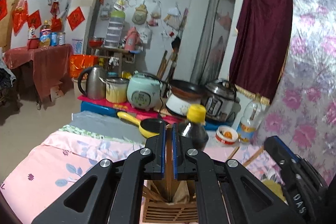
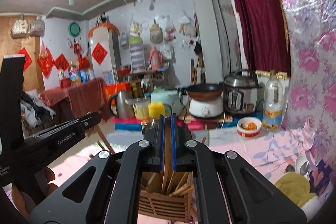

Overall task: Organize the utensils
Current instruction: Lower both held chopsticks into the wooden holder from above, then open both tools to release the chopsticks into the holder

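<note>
My left gripper (image 1: pixel 168 129) is shut on a flat wooden utensil (image 1: pixel 169 163) whose lower end stands in a slatted wooden utensil holder (image 1: pixel 170 211) below it. My right gripper (image 2: pixel 167 119) is shut on another flat wooden utensil (image 2: pixel 167 152) that also reaches down into the same holder (image 2: pixel 163 205), which holds several wooden sticks. The right gripper's body (image 1: pixel 289 173) shows at the lower right of the left wrist view; the left gripper's body (image 2: pixel 52 138) shows at the left of the right wrist view. Both hover over the pink flowered cloth (image 1: pixel 63 161).
A dark sauce bottle with a yellow cap (image 1: pixel 195 125) stands just behind the holder. A red-rimmed bowl (image 2: pixel 249 126), a clear bottle (image 2: pixel 273 102), a yellow pan (image 1: pixel 145 125), cookers and a kettle (image 1: pixel 92 83) line the back. Spoons and a yellow cloth (image 2: pixel 294 184) lie at the right.
</note>
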Demonstrator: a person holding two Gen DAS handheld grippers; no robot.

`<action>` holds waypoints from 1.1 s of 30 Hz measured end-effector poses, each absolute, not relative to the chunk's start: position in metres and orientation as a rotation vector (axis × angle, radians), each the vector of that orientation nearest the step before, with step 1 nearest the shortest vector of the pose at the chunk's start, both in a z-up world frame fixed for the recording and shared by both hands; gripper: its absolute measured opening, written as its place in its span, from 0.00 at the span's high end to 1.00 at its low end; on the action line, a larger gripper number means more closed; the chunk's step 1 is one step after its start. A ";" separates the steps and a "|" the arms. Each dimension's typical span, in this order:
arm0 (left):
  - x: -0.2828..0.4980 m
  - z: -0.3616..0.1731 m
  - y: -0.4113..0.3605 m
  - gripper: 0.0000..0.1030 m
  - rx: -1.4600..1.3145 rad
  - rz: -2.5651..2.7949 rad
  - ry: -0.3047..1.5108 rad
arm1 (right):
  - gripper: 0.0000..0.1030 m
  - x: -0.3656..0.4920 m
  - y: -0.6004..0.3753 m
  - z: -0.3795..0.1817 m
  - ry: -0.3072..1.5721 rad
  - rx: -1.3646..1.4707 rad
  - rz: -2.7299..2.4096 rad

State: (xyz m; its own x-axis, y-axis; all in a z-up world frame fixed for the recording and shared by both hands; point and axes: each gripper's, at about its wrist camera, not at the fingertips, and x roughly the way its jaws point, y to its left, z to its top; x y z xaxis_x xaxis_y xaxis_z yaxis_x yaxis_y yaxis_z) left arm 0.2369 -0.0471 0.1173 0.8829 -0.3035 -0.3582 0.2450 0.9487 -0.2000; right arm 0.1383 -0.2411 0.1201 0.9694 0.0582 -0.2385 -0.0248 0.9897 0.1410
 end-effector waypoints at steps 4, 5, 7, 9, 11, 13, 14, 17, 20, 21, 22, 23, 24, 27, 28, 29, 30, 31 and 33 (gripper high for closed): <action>0.249 0.097 -0.057 0.84 -0.117 -0.267 0.467 | 0.91 0.158 -0.239 0.099 0.378 0.113 0.050; 0.251 0.095 -0.056 0.62 -0.121 -0.261 0.490 | 0.89 0.159 -0.240 0.097 0.388 0.123 0.050; 0.251 0.095 -0.048 0.43 -0.166 -0.268 0.487 | 0.89 0.157 -0.247 0.099 0.393 0.144 0.049; 0.249 0.099 -0.041 0.41 -0.181 -0.275 0.476 | 0.89 0.152 -0.251 0.103 0.377 0.154 0.047; 0.245 0.105 -0.035 0.33 -0.183 -0.267 0.455 | 0.88 0.147 -0.251 0.107 0.362 0.155 0.043; 0.240 0.109 -0.032 0.22 -0.184 -0.249 0.436 | 0.85 0.145 -0.249 0.108 0.358 0.149 0.044; 0.237 0.111 -0.032 0.16 -0.183 -0.242 0.430 | 0.83 0.144 -0.248 0.109 0.357 0.144 0.043; 0.231 0.116 -0.030 0.07 -0.174 -0.213 0.411 | 0.74 0.142 -0.244 0.109 0.351 0.119 0.036; 0.226 0.120 -0.027 0.06 -0.155 -0.176 0.407 | 0.62 0.135 -0.239 0.111 0.342 0.093 0.026; 0.226 0.121 -0.028 0.06 -0.148 -0.164 0.410 | 0.59 0.132 -0.238 0.113 0.338 0.082 0.019; 0.225 0.122 -0.027 0.06 -0.137 -0.147 0.416 | 0.57 0.131 -0.238 0.113 0.335 0.076 0.015; 0.225 0.122 -0.027 0.06 -0.134 -0.138 0.419 | 0.53 0.128 -0.238 0.115 0.331 0.068 0.007; 0.224 0.122 -0.025 0.06 -0.133 -0.130 0.423 | 0.50 0.126 -0.238 0.116 0.329 0.064 -0.001; 0.220 0.123 -0.020 0.06 -0.145 -0.129 0.436 | 0.45 0.119 -0.240 0.118 0.330 0.071 -0.019; 0.219 0.124 -0.019 0.06 -0.149 -0.131 0.438 | 0.44 0.117 -0.241 0.118 0.333 0.075 -0.021; 0.217 0.124 -0.018 0.06 -0.152 -0.134 0.439 | 0.44 0.116 -0.241 0.118 0.336 0.080 -0.024; 0.214 0.125 -0.018 0.06 -0.153 -0.135 0.438 | 0.43 0.114 -0.241 0.118 0.338 0.082 -0.028; 0.211 0.126 -0.018 0.06 -0.152 -0.135 0.435 | 0.43 0.112 -0.240 0.118 0.343 0.082 -0.033; 0.204 0.127 -0.018 0.06 -0.146 -0.133 0.428 | 0.40 0.107 -0.239 0.118 0.346 0.084 -0.039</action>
